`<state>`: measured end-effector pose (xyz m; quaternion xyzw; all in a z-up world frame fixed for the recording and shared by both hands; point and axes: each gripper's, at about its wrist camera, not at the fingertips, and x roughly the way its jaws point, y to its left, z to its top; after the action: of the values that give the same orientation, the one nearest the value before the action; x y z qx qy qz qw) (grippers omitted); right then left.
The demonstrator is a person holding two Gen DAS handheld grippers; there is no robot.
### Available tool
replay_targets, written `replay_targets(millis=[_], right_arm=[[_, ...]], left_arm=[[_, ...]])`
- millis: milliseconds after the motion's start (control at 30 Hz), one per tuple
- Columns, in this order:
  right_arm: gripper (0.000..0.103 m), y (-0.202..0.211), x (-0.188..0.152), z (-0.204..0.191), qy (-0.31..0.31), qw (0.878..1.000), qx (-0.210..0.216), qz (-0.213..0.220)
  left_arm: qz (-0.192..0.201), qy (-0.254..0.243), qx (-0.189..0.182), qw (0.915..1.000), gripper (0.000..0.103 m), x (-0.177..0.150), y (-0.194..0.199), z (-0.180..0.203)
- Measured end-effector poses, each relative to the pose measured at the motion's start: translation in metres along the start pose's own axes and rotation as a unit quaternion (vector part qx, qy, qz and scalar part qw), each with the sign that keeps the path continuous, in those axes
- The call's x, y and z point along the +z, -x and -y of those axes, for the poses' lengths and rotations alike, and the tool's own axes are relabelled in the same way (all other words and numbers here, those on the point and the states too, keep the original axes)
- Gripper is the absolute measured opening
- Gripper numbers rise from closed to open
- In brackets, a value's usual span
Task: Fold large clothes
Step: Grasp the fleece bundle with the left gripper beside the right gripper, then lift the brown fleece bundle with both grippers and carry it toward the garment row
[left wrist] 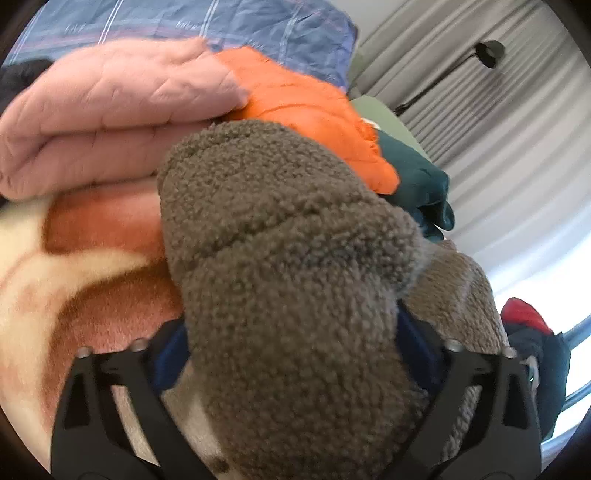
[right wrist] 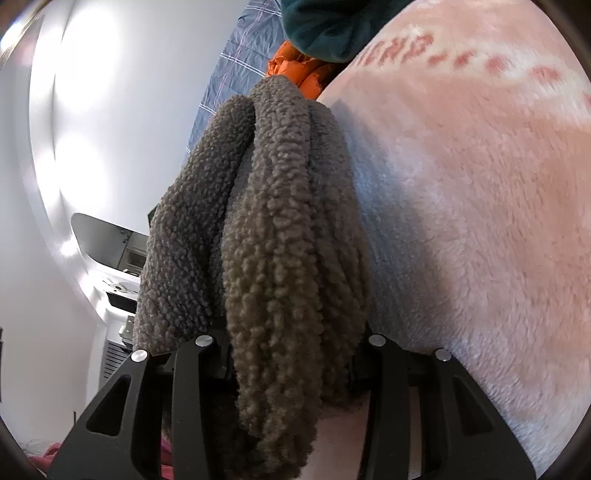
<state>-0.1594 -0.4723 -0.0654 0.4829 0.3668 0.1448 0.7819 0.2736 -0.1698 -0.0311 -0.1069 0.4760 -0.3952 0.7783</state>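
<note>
Fleece [left wrist: 295, 277] everywhere, brown and bunched thick, resting on the pink plush blanket [left wrist: 92, 288] below the folded pink quilt [left wrist: 103, 122]. Left gripper [left wrist: 295, 354] tilts down, jaws wide around the bundle, can't tell if the pads press. Right gripper [right wrist: 291, 354] is clamped on a fleece fold [right wrist: 280, 258] beside the blanket [right wrist: 480, 221]. Fingertips are buried on both.

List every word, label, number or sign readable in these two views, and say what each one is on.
Red lettering on the pink fleece blanket, right wrist view, near the top edge: blurred and seen at a slant, not readable with any confidence.
Brown sherpa garment: no label or print visible.
Pink quilted jacket, orange puffer jacket, blue checked bedding: no text visible.
Nothing else carries writing.
</note>
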Motion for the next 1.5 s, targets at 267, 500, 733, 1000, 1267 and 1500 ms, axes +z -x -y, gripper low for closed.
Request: replay_targets(millis=[267, 500, 733, 1000, 1267, 1500], right_arm=[[0.040, 0.005, -0.003, -0.008, 0.006, 1.000, -0.010, 0.000], [0.045, 0.001, 0.001, -0.009, 0.009, 1.000, -0.019, 0.001], [0.046, 0.001, 0.001, -0.007, 0.018, 1.000, -0.021, 0.013], [0.042, 0.000, 0.001, -0.002, 0.000, 1.000, 0.001, 0.008], [0.028, 0.022, -0.001, -0.053, 0.063, 0.997, 0.040, 0.034], [0.028, 0.021, -0.013, -0.127, 0.140, 0.987, 0.079, 0.015]], left_arm=[[0.009, -0.017, 0.009, 0.9998, 0.095, -0.003, 0.011, 0.002], [0.018, 0.024, -0.023, 0.9993, 0.101, -0.007, 0.022, -0.019], [-0.013, 0.061, -0.092, 0.9938, 0.101, -0.001, -0.010, -0.042], [0.000, 0.033, -0.112, 0.9932, 0.090, 0.003, -0.026, -0.027], [0.083, -0.033, -0.148, 0.9850, 0.067, -0.005, 0.050, 0.020], [0.181, -0.085, -0.121, 0.9723, 0.068, -0.030, 0.176, 0.057]])
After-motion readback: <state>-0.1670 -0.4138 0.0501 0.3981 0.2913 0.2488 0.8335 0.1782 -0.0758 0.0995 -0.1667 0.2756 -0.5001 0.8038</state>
